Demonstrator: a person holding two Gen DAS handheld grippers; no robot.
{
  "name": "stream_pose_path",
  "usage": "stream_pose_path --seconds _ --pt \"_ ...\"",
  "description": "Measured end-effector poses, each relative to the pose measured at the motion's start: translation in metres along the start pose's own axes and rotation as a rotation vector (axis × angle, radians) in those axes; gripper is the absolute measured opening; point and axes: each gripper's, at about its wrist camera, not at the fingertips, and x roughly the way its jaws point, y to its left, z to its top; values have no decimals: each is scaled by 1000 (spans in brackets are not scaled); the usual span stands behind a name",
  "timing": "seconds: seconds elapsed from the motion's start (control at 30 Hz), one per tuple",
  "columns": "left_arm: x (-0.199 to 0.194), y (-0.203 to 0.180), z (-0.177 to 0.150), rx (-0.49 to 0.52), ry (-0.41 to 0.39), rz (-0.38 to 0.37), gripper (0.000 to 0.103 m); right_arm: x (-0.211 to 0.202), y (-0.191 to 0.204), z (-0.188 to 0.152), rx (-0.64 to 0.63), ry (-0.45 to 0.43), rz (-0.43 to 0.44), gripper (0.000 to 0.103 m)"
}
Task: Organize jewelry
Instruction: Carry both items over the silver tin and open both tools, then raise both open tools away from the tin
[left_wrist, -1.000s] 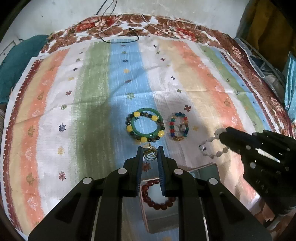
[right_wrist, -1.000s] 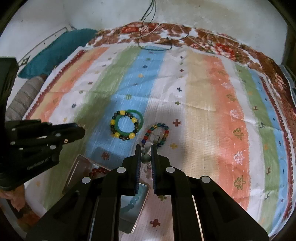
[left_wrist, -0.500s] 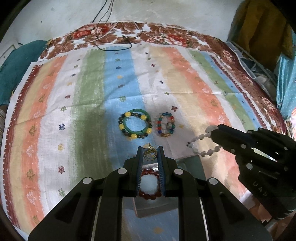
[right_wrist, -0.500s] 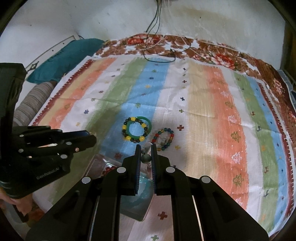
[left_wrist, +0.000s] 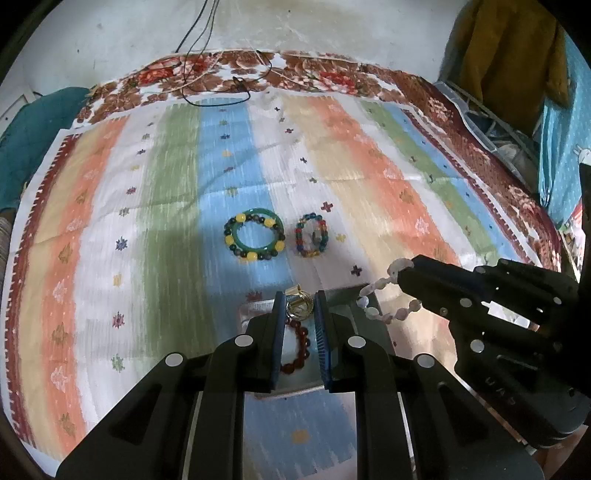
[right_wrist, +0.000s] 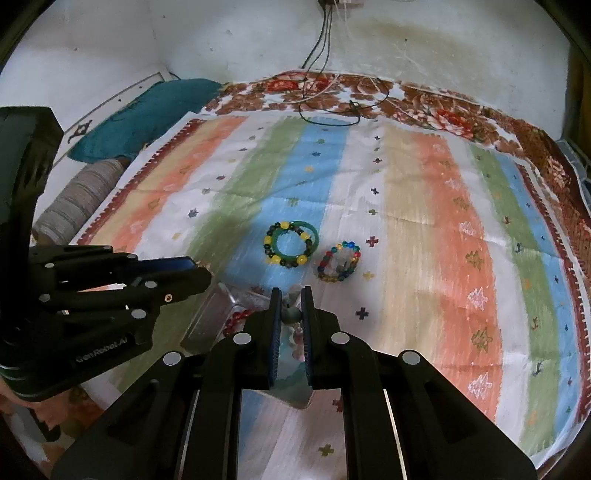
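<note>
Both grippers pulled back over tray (left_wrist: 343, 295) | left gripper (left_wrist: 300, 301) clamps gold ring (left_wrist: 298, 304) | right gripper (right_wrist: 291, 308) clamps pale bead bracelet (left_wrist: 384, 295) | tray directly beneath both

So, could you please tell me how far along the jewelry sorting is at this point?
Partly done. A red bead bracelet already lies in the metal tray. In hand: the left gripper is shut on a gold wire piece, and the right gripper is shut on a pale bead bracelet. Left on the cloth: the green bangle with the yellow-and-dark bead bracelet, and the multicolour bead bracelet.
</note>
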Motion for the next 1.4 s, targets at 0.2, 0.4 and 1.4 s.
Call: stream_pose_path --seconds 0.2,0.4,1.4 --pt "-5 -1 -6 1 -9 1 28 -1 0 -7 16 8 14 12" --pt "-6 9 -5 -28 -27 54 44 -2 -12 -6 47 1 -27 45" --pt "32 42 21 -82 -16 172 72 37 -43 15 102 77 -81 63"
